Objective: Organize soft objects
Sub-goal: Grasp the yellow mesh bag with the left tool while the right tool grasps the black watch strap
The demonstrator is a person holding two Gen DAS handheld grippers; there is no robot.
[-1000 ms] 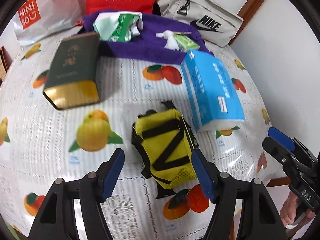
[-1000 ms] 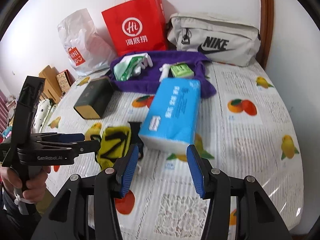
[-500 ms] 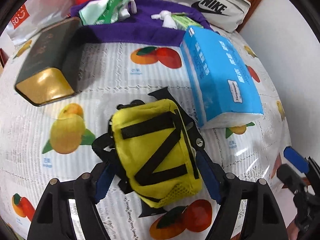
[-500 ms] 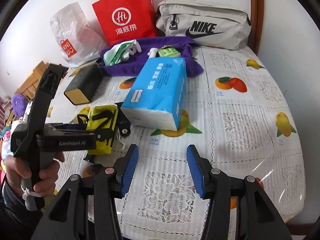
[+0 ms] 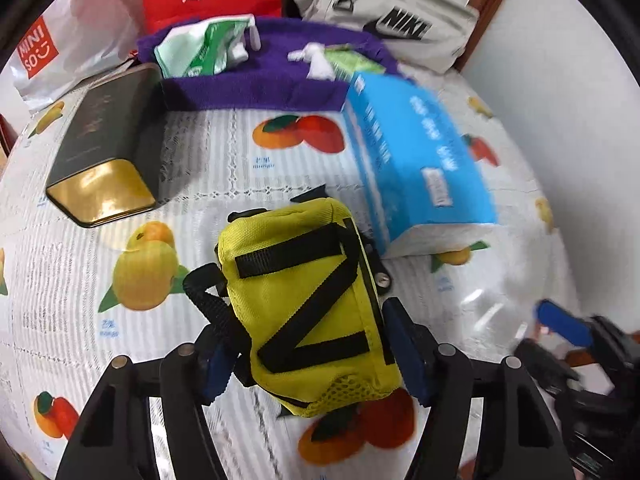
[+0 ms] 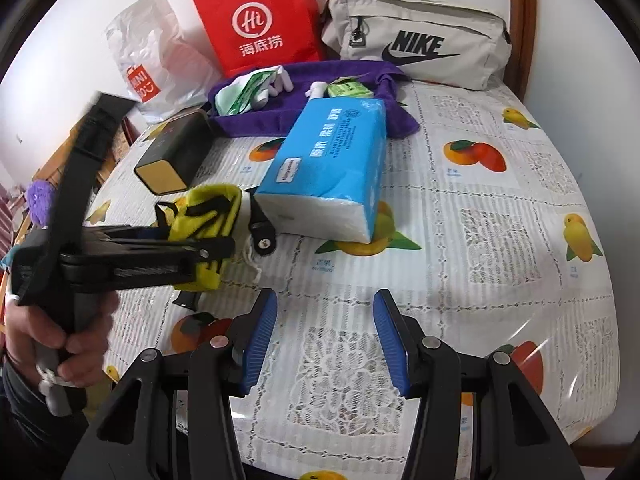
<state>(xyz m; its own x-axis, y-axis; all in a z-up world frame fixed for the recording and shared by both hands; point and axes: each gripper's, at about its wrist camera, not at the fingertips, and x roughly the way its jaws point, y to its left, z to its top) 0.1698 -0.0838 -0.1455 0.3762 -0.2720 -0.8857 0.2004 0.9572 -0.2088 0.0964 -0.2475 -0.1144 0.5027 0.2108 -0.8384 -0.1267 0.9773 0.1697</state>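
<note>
From the left wrist, our left tool [image 5: 312,356] grips the yellow pouch [image 5: 308,304] by its sides, near the middle of the counter [image 5: 240,160]; the blue tissue pack [image 5: 416,160] lies just right of it and a dark tin [image 5: 108,144] far left.

From the right wrist, our right tool [image 6: 324,340] hangs open over the near counter, holding nothing, with the pouch to its left.

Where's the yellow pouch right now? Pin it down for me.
In the left wrist view the yellow pouch sits between the left gripper fingers, just left of the blue tissue pack.
</note>
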